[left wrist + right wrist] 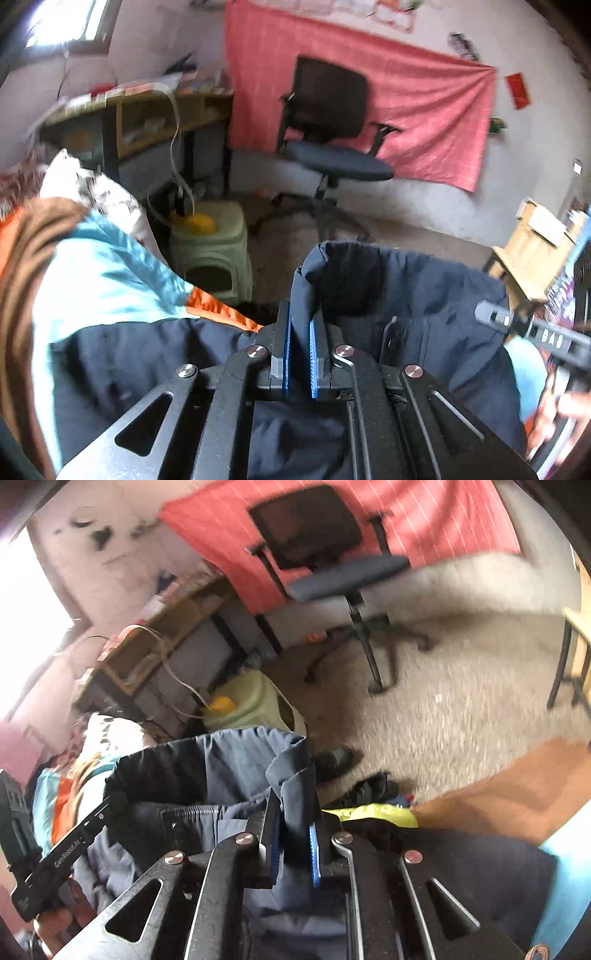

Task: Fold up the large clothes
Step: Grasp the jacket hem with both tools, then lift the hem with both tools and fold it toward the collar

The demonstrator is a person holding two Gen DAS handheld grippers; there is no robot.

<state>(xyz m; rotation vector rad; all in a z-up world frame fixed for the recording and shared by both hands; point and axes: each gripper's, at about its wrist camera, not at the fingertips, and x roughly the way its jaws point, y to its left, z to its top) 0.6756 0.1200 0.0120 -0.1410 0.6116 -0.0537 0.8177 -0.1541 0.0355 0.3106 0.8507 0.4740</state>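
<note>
**Ana:** Closest to the lens, the left claw (300,345) has its blue ribbed pads pressed together on a fold of the navy garment (406,295), right at the upper hem. The right claw (291,843) pinches the same hem further along, with cloth bunched between its pads.

**Ben:** So where does the garment sit?

**Ana:** It hangs between the two claws, its top edge stretched across from one to the other, and the rest sags down toward the bedding (103,266) below, a slick patchwork of teal, orange and brown. Behind it stand a pale green plastic stool (210,251) and a black office chair (332,122) on a gritty floor.

**Ben:** How should it handle?

**Ana:** Judging by the matte weave and soft creases, it looks like thick cotton or a light padded shell: limp, not slippery, with some weight for its size. A zip (195,809) and a stitched panel show near the right claw, so those spots will be stiffer and bulkier.

**Ben:** Best place to grip?

**Ana:** Probably along the hem near the corners, as now, where doubled fabric gives the pads something to bite. Whether this edge is a waistband or a lower hem cannot be told.
</note>
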